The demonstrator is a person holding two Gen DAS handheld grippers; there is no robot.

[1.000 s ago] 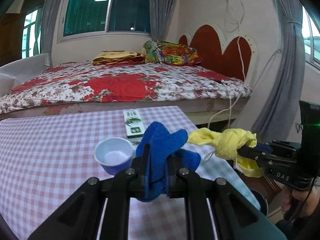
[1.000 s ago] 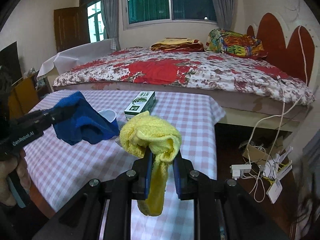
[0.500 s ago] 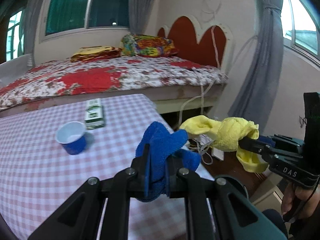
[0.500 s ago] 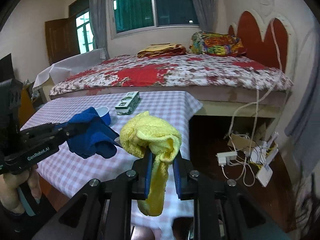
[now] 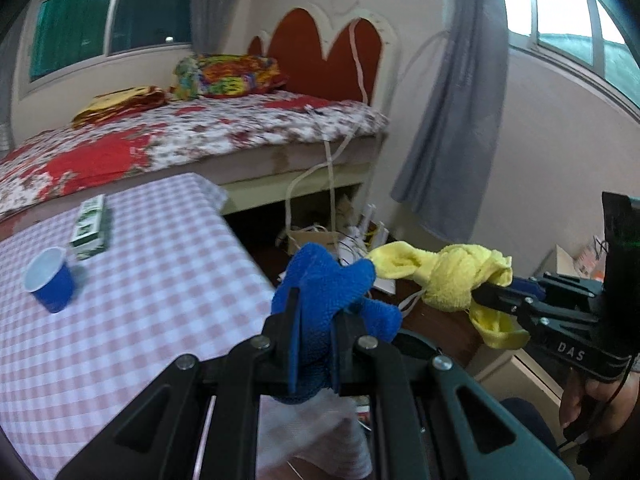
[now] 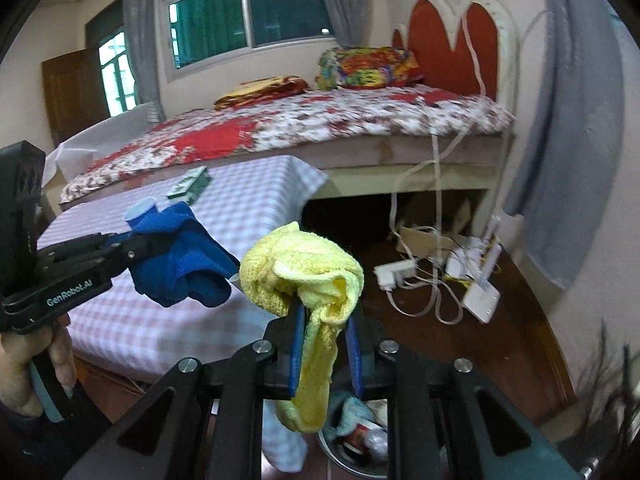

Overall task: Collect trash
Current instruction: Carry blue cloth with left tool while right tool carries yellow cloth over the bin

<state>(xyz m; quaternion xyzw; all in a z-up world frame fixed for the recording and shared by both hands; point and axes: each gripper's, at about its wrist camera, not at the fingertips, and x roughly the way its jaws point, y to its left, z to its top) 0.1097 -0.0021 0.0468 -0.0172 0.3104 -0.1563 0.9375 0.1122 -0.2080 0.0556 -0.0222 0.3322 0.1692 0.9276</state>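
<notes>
In the left wrist view, the left gripper (image 5: 314,334) is sitting at the lower centre of the frame, and its jaws are clamping a blue cloth (image 5: 332,292) that is bunching up above the fingertips. At the right side, the right gripper (image 5: 486,298) is reaching in from the right edge and is pinching a yellow cloth (image 5: 452,276); a hand (image 5: 592,400) is holding its handle at the lower right. The two cloths are hanging close to each other, just past the corner of the table (image 5: 140,312) with the pink checked cover. On the table, at the left of the frame, a blue cup (image 5: 50,280) is standing upright, and a green and white box (image 5: 90,226) is lying just behind it.

In the right wrist view, the right gripper (image 6: 324,350) is at the lower centre, its jaws closing tight on the yellow cloth (image 6: 304,276), whose tail is hanging down between them. At the left, the left gripper (image 6: 150,246) is gripping the blue cloth (image 6: 180,256). Below the yellow cloth, at the bottom of the frame, a round bin (image 6: 356,440) with some trash inside is standing on the floor. A white power strip (image 6: 394,274) with cables is lying on the floor at the right.
</notes>
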